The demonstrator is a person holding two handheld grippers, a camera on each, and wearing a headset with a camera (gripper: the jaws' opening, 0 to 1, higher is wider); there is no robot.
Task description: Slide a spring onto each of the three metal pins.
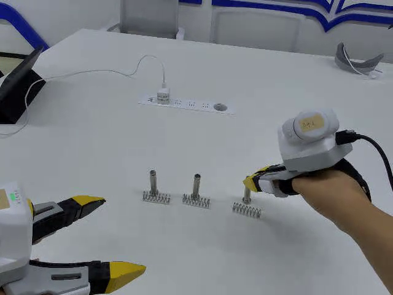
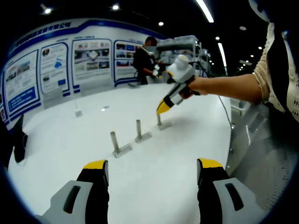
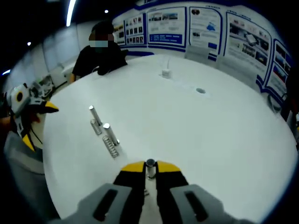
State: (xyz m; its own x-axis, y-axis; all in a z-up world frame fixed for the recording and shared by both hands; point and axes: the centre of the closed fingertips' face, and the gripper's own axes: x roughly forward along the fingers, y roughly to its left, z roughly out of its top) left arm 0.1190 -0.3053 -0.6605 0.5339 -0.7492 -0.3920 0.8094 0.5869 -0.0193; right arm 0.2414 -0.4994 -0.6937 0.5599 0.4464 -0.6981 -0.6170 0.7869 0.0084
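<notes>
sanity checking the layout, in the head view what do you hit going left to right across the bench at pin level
left gripper -> left pin -> middle pin -> right pin -> hand

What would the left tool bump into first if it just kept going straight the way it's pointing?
Probably the nearest pin and the spring lying at its foot. They sit just left of the left tool's midline, so it might slip past. Depth is unclear.
</notes>
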